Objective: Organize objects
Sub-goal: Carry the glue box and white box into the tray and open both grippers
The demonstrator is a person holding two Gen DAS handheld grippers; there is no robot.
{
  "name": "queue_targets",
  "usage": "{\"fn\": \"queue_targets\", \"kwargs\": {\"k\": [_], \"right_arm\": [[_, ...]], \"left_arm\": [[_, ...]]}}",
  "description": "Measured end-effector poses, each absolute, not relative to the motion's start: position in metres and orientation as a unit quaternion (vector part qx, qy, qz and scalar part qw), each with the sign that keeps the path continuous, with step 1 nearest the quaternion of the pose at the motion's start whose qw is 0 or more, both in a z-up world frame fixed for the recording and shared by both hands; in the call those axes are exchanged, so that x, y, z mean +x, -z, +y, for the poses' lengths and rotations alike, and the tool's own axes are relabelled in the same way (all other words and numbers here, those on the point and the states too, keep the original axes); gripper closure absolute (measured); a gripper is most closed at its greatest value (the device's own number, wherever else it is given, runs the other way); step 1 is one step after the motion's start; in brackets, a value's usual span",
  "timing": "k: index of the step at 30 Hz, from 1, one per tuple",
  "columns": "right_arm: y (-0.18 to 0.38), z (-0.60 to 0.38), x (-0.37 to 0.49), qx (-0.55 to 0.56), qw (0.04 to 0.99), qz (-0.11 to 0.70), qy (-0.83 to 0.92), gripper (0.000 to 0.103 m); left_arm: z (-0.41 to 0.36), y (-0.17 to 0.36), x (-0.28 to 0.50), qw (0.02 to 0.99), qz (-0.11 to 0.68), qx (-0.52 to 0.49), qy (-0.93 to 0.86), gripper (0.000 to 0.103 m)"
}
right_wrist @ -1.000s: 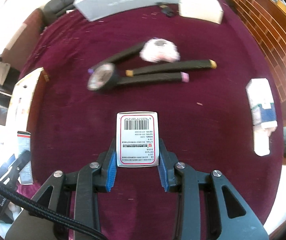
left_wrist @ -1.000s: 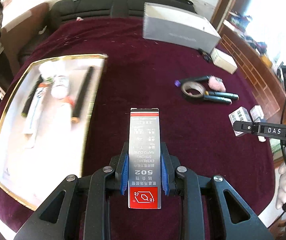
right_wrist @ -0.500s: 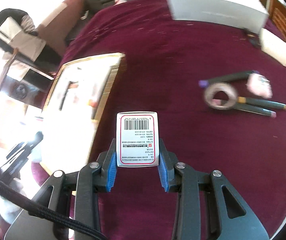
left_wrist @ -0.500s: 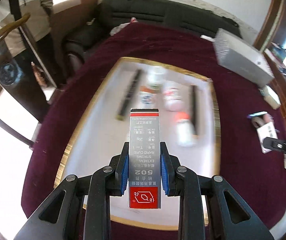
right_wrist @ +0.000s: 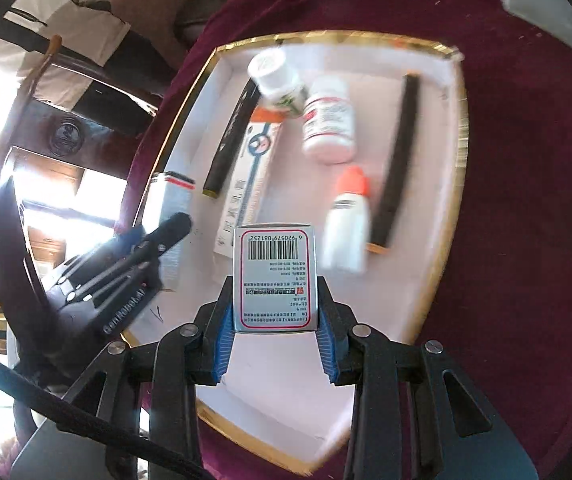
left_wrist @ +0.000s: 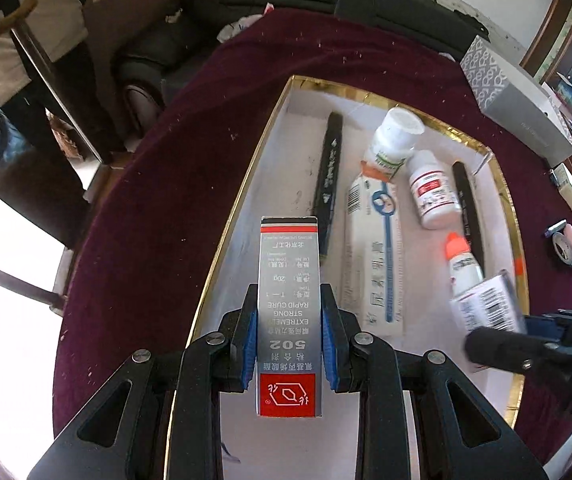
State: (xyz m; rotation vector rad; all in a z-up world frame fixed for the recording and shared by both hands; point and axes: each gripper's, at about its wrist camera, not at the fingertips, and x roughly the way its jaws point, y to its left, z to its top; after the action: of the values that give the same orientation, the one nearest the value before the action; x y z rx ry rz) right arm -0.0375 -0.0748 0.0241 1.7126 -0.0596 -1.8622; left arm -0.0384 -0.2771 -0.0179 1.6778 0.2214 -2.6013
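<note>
Left gripper (left_wrist: 287,336) clamps glue box (left_wrist: 288,280); right gripper (right_wrist: 276,320) clamps barcode box (right_wrist: 275,276). Lower each onto bare tray (left_wrist: 286,160) floor, then release.

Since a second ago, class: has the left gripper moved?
Yes. The left gripper, holding the glue box, moved from over the red cloth to over the tray.

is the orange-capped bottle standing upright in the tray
No, the orange-capped bottle lies on its side on the floor of the gold-rimmed tray, between a black marker and the long white box.
</note>
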Motion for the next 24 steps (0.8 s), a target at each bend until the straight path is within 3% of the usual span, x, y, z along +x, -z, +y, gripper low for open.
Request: {"fn": "queue_targets", "kwargs": {"k": [20,24], "right_arm": [[-0.003,-0.108,-0.060,0.636,0.240,0.039,0.732,0.070],[-0.003,-0.109,-0.059,0.637,0.240,0.051,0.731,0.070]], "left_arm": [[-0.281,0.022,-0.068,0.006,0.057,0.538,0.841,0.079],[-0.285,0.020,-0.065,0.005,0.071,0.545,0.836,0.072]]}}
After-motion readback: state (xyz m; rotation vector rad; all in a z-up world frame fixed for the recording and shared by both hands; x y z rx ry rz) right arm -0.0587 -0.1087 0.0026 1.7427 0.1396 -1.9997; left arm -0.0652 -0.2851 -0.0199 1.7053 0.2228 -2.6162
